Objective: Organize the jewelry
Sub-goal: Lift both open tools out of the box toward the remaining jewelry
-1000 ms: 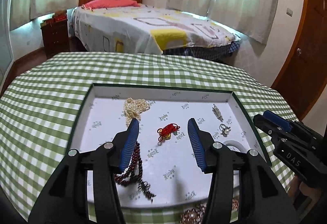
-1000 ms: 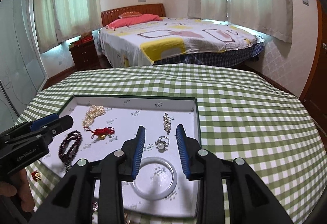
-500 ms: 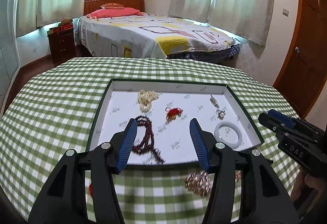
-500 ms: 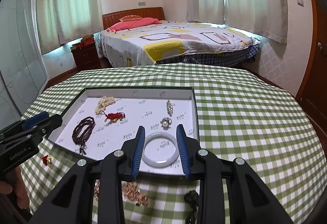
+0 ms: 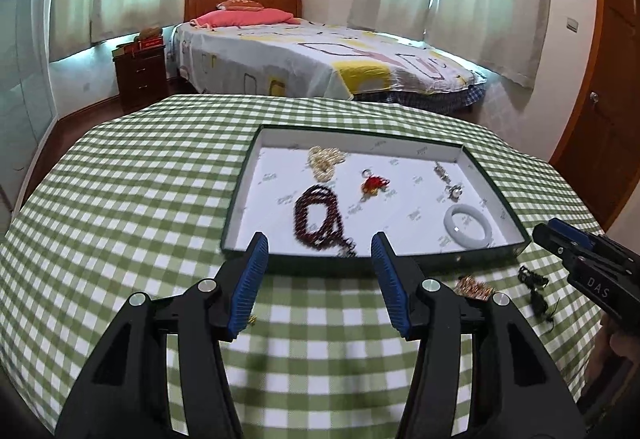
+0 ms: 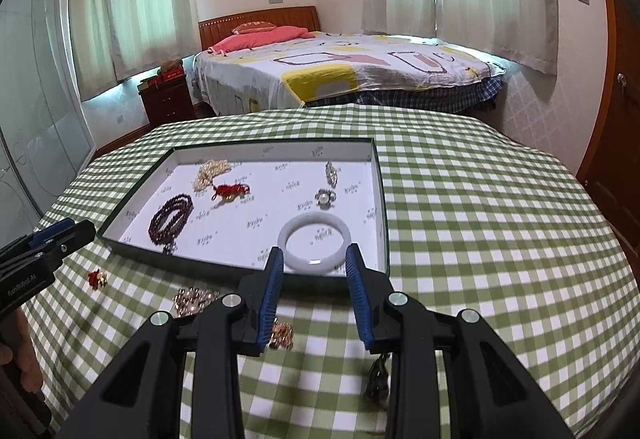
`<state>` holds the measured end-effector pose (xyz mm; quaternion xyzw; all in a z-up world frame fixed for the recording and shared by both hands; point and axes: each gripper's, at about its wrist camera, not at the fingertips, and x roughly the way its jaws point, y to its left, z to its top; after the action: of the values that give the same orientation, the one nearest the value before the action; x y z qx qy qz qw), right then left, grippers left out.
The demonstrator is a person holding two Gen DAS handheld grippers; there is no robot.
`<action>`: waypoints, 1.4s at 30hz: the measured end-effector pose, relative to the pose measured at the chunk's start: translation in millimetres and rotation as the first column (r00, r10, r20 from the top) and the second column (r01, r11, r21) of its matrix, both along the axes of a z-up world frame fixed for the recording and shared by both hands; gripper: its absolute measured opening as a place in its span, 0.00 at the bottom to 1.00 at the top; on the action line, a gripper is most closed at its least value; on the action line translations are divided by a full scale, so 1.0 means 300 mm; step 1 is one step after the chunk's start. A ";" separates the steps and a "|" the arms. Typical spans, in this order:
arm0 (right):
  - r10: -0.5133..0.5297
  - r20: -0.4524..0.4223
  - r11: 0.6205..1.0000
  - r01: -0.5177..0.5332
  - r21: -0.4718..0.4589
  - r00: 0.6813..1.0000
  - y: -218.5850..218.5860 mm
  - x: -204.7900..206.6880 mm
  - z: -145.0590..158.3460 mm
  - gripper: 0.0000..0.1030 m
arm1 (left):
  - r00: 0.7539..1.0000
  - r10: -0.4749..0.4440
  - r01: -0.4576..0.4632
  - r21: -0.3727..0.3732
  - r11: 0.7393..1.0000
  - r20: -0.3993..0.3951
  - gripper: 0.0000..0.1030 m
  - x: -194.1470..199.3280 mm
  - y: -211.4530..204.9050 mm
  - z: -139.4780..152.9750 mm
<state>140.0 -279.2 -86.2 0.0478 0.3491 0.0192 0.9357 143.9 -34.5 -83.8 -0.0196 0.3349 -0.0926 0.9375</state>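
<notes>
A shallow tray with a dark green rim [image 5: 236, 199] [image 6: 383, 199] lies on the checked cloth. In it are a pearl string [image 5: 324, 163], a red knot charm [image 5: 374, 185], dark red beads [image 5: 318, 217], a brooch [image 6: 331, 171], a pearl ring [image 6: 325, 197] and a white bangle [image 6: 314, 243]. My left gripper [image 5: 319, 251] hovers over the cloth just short of the tray's near rim, open and holding nothing. My right gripper [image 6: 314, 259] hangs in front of the near rim by the bangle, also open with nothing between its fingers.
Loose pieces lie on the cloth in front of the tray: a red-gold charm [image 6: 97, 277], gold bead clusters [image 6: 194, 299] [image 6: 282, 335] and a dark piece [image 6: 376, 379]. A bed [image 5: 320, 63] stands beyond the round table [image 6: 500, 223]. A door [image 5: 600, 99] is at the right.
Both grippers have drawn back from over the tray toward the table's near side. The tray now sits farther off, and the loose pieces on the cloth have come into view.
</notes>
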 end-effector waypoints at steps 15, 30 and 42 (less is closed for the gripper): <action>0.047 -0.037 0.999 -0.048 -0.003 0.998 0.064 -0.040 -0.068 0.38 | 0.993 0.082 -0.080 0.028 0.996 -0.080 0.52 -0.029 0.155 -0.102; 0.034 -0.068 0.999 -0.033 0.014 0.997 0.041 -0.037 -0.117 0.38 | 0.979 0.083 -0.078 0.034 0.996 -0.185 0.52 0.032 0.157 -0.211; 0.034 -0.085 0.999 -0.032 0.017 0.996 0.038 -0.029 -0.134 0.38 | 0.982 0.062 -0.056 0.037 0.998 -0.179 0.25 0.048 0.148 -0.216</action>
<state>131.2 -267.7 -126.4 0.0499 0.3890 0.0353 0.9192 158.1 9.9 -148.5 -0.0227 0.4190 -0.0572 0.9059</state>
